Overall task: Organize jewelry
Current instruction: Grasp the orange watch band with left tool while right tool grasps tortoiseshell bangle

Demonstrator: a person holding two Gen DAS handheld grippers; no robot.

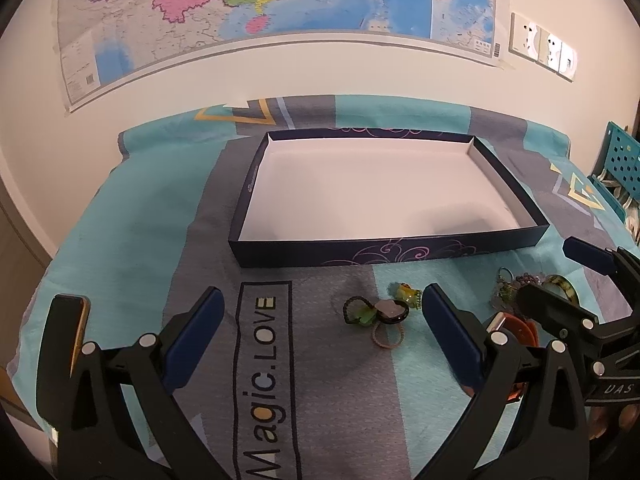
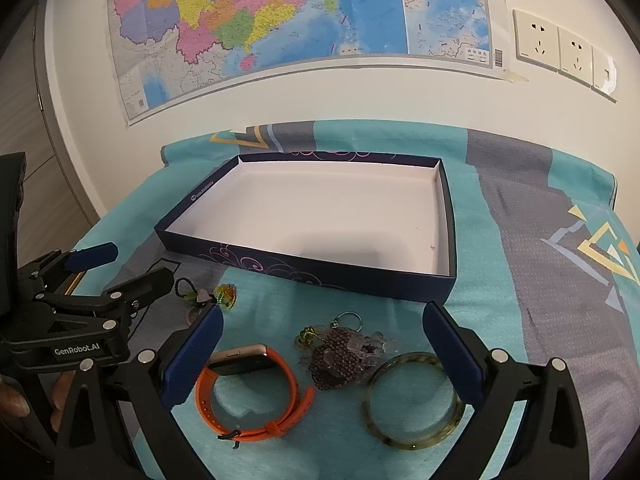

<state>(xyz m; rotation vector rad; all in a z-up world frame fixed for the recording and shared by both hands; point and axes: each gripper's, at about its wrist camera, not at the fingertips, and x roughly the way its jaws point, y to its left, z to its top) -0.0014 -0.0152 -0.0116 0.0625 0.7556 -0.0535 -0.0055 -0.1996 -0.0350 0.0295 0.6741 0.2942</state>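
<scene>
A shallow dark blue box [image 1: 400,249] with a white inside lies open on the cloth; it also shows in the right wrist view [image 2: 320,276]. In front of it lie a small cluster of hair ties and charms [image 1: 380,310], an orange watch [image 2: 256,392], a purple beaded keychain [image 2: 336,354] and a greenish bangle [image 2: 412,400]. My left gripper [image 1: 320,312] is open, just left of the hair-tie cluster. My right gripper [image 2: 322,328] is open, with the watch, keychain and bangle between its fingers. Neither holds anything.
The cloth is teal and grey with "Magic.LOVE" printed on it [image 1: 264,380]. A phone [image 1: 78,328] lies at the left edge. A map [image 2: 280,20] and wall sockets [image 2: 560,48] are on the wall behind. A teal perforated rack [image 1: 620,160] stands at the right.
</scene>
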